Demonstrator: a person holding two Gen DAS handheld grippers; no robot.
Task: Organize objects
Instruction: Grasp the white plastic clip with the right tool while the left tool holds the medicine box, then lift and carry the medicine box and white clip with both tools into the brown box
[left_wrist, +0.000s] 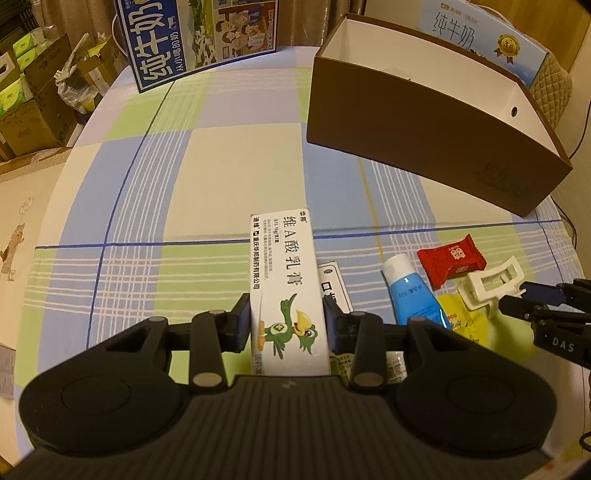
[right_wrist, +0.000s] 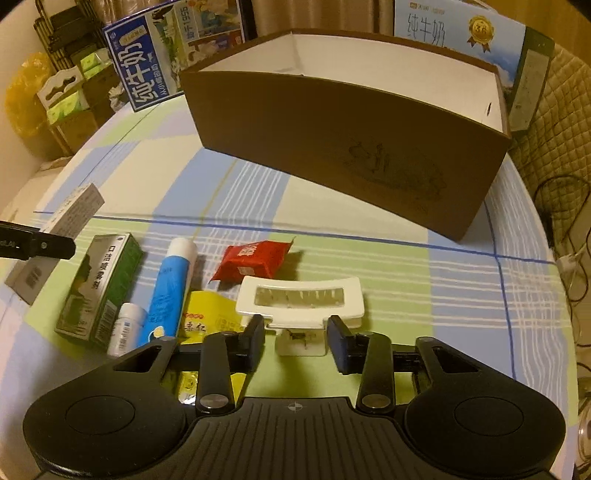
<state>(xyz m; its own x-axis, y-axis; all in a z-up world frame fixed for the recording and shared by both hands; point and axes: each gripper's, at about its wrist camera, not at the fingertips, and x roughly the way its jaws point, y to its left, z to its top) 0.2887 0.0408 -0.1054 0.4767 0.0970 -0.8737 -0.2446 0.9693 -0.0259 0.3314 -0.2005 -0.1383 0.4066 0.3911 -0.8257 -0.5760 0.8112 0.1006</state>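
Nearest the left wrist camera, the left gripper (left_wrist: 288, 325) clamps one white ointment carton (left_wrist: 286, 280) printed with a green cartoon bird, its pads pressed against both long sides, the carton lifted above the checked tablecloth (left_wrist: 207, 177). Nearest the right wrist camera, the right gripper (right_wrist: 296, 336) straddles the narrow handle end of one white hair claw clip (right_wrist: 301, 301); a sliver of gap shows beside each pad, so the jaws stand a little apart and are not yet pinching it. Loose on the cloth lie one green box (right_wrist: 99, 291), one blue tube (right_wrist: 171, 284), one small white bottle (right_wrist: 127, 328), one red candy packet (right_wrist: 255, 262) and one yellow packet (right_wrist: 207, 314). One brown box (right_wrist: 347, 155), open-topped with white inner walls, stands beyond them; its floor is hidden. Two milk cartons (left_wrist: 199, 40) stand behind it.
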